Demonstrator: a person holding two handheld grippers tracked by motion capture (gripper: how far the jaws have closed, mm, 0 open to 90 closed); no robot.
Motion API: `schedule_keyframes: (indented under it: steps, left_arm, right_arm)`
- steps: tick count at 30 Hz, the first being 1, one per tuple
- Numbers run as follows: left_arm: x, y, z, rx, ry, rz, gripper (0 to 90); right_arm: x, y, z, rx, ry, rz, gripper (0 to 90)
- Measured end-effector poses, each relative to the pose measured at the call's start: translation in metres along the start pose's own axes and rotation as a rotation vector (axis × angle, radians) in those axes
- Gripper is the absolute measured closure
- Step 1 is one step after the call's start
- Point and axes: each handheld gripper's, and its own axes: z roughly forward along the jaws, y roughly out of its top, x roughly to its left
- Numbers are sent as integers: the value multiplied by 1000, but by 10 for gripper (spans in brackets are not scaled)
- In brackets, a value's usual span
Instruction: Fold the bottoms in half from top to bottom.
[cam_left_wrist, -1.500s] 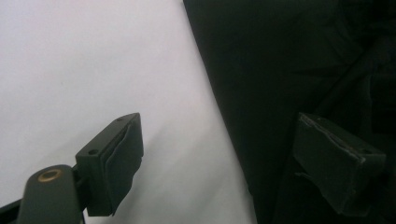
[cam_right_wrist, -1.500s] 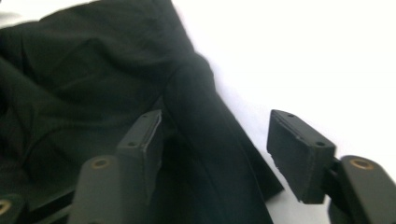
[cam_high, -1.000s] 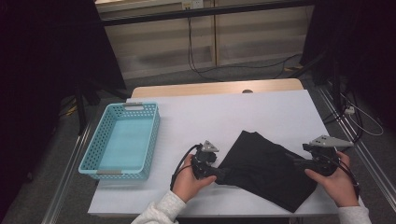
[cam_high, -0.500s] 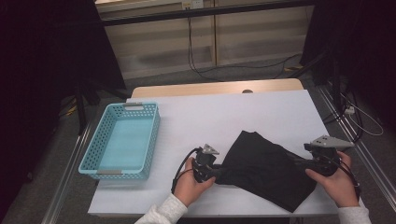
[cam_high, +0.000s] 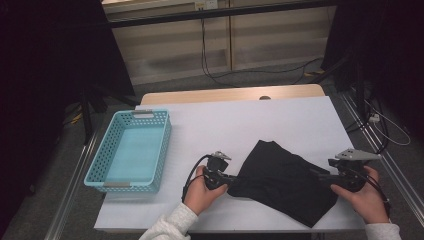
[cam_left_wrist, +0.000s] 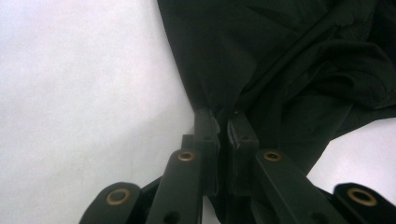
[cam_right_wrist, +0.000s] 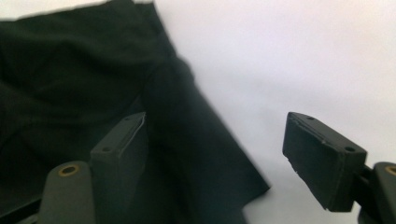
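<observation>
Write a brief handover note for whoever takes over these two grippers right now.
Left gripper: shut on the black fabric garment, pinching its left edge.
Right gripper: open, jaws straddling the garment's right edge, not yet gripping.
The garment lies crumpled on the white table; the light blue perforated plastic basket sits at the left with nothing in it.
Done: left grip. Left: probably close the right gripper, then handle the garment.

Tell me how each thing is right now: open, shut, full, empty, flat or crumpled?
Left gripper: shut on the black cloth's edge.
Right gripper: open, one jaw over the cloth's edge, gripping nothing.
Black cloth: lying on the table, creased and partly folded, not spread flat.
Blue basket: upright and empty.
White table: bare behind the cloth.
</observation>
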Motion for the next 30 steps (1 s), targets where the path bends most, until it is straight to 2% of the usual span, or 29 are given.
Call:
schedule_keyframes:
  steps: [3, 5, 6, 8, 9, 12, 13, 17, 18, 19, 20, 23, 25, 27, 28, 30]
  left_arm:
    - [1, 1, -1, 3, -3, 1, 847]
    - [4, 2, -1, 7, -11, -5, 847]
    - [5, 2, -1, 8, -14, -5, 847]
    - [5, 2, -1, 8, -18, -6, 847]
    - [5, 2, -1, 8, -18, -6, 847]
    - [5, 2, -2, 15, -20, -6, 848]
    - [5, 2, -2, 16, -19, -6, 849]
    - [5, 3, -2, 27, -20, -13, 851]
    - [5, 4, -2, 33, -22, -5, 851]
    - [5, 4, -2, 33, -22, -5, 851]
    - [6, 6, -3, 36, -15, -12, 852]
    - [12, 9, -8, 30, -21, -20, 853]
    - [16, 11, -13, 24, -14, -38, 854]
    - [20, 12, -16, 24, -12, -31, 853]
    - [27, 14, -22, 19, -4, -32, 854]
    - [35, 14, -29, 18, 17, -37, 854]
  right_arm:
    - [1, -4, 2, 13, -7, -10, 219]
    - [0, -10, 7, 50, -18, -25, 215]
    - [-1, -13, 8, 39, -4, -1, 222]
    - [-2, -15, 7, 28, 9, 3, 241]
    - [-3, -15, 7, 29, 15, -3, 271]
    - [-2, -15, 3, 42, 56, -11, 480]
    - [-1, -15, 2, 47, 73, -10, 517]
    - [1, -14, 3, 52, 78, 15, 583]
    - [1, -14, 3, 53, 86, 16, 654]
    - [2, -14, 4, 54, 112, 22, 763]
    - [4, -14, 5, 50, 145, 38, 766]
    - [8, -12, 7, 54, 134, 57, 772]
    - [14, -9, 9, 55, 147, 37, 782]
    - [17, -8, 11, 50, 161, 34, 785]
    - [26, -4, 16, 43, 170, 12, 791]
    - [31, -1, 20, 35, 185, 25, 796]
